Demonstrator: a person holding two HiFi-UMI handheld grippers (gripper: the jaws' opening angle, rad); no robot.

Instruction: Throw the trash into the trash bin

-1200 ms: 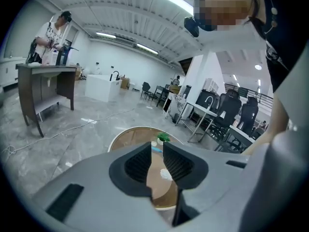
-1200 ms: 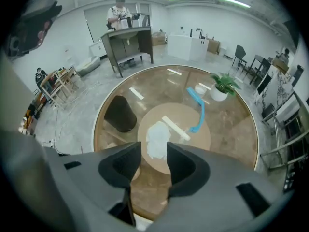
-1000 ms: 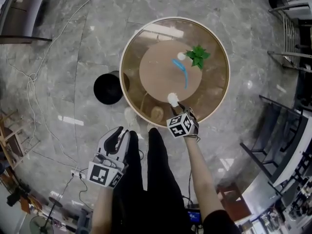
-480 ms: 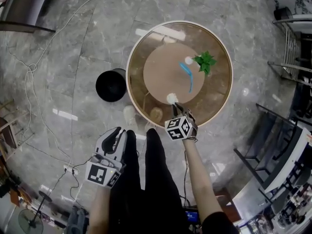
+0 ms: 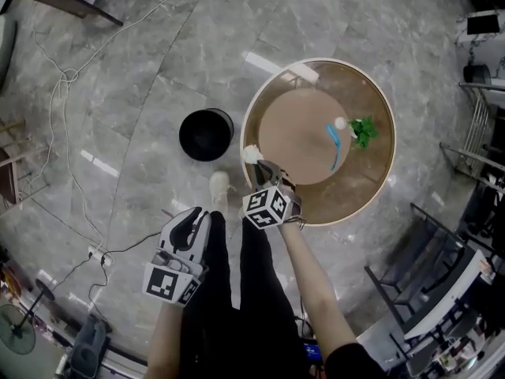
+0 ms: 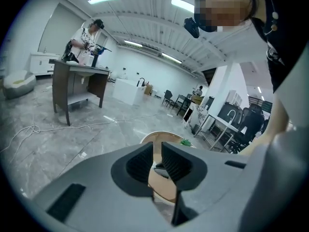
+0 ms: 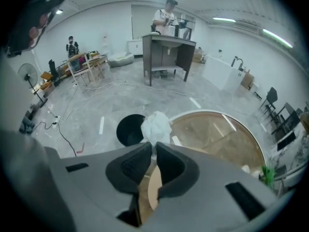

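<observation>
My right gripper (image 5: 256,163) is shut on a crumpled white paper wad (image 5: 252,153), held at the left rim of the round glass table (image 5: 377,192). In the right gripper view the paper wad (image 7: 157,125) sticks up from between the pads (image 7: 169,161), with the black trash bin (image 7: 129,129) on the floor just behind it. The bin (image 5: 205,134) stands left of the table, apart from the wad. My left gripper (image 5: 189,219) hangs low by my leg; its jaws (image 6: 157,158) are closing with nothing between them.
On the table lie a blue strip (image 5: 335,144), a small white ball (image 5: 340,122) and a green sprig (image 5: 364,129). Cables (image 5: 67,77) run across the marble floor. Chairs (image 5: 430,247) stand to the right. A person works at a desk (image 6: 79,79) far off.
The right gripper shut on the white wad on the table, then carried it left to the table's rim near the bin. The left gripper shifted a little.
</observation>
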